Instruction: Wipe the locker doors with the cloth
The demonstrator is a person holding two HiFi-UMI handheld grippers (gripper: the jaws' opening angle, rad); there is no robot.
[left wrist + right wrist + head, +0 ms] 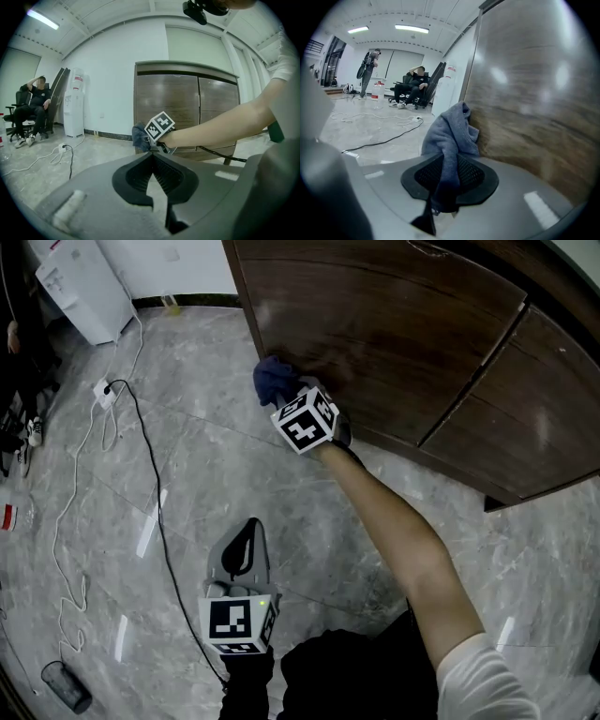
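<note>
A dark brown wooden locker (394,343) stands ahead, with a left door (375,324) and a right door (534,427). My right gripper (292,399) is shut on a blue-grey cloth (273,379), pressing it against the lower left part of the left door. In the right gripper view the cloth (452,136) hangs between the jaws against the wood (534,103). My left gripper (242,554) hovers low over the floor, shut with nothing in it. In the left gripper view the locker (187,108) and the cloth (139,137) appear ahead.
A black cable (155,493) and a white cable with a power strip (103,392) lie on the grey tiled floor. A white water dispenser (82,287) stands at the back left. A person sits on a chair (30,108) far left. A dark cup (66,688) lies near me.
</note>
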